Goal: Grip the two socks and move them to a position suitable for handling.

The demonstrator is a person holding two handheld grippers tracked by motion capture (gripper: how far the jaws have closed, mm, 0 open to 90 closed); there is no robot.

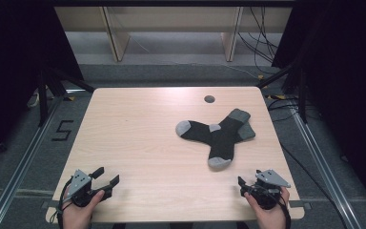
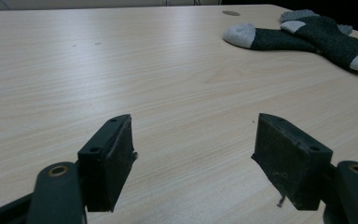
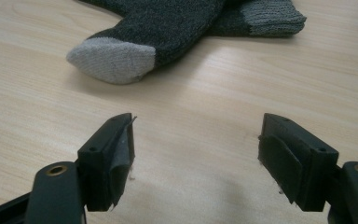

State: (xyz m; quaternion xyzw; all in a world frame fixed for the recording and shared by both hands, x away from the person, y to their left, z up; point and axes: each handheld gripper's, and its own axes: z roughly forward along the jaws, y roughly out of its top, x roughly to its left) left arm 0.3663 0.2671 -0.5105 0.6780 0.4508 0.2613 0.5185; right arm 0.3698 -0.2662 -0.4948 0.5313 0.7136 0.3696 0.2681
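Right gripper view shows the spread, empty right hand-held gripper (image 3: 198, 144) just short of two crossed socks (image 3: 177, 28) on the counter (image 3: 37, 93), light, limp, best pinched at a grey toe.

Dark charcoal socks (image 1: 219, 133) with light grey toes, heels, cuffs; pale wood-grain table (image 1: 138, 143)

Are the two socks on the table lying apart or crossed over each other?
Crossed: one sock lies on top of the other sock, which sticks out leftward, on the table.
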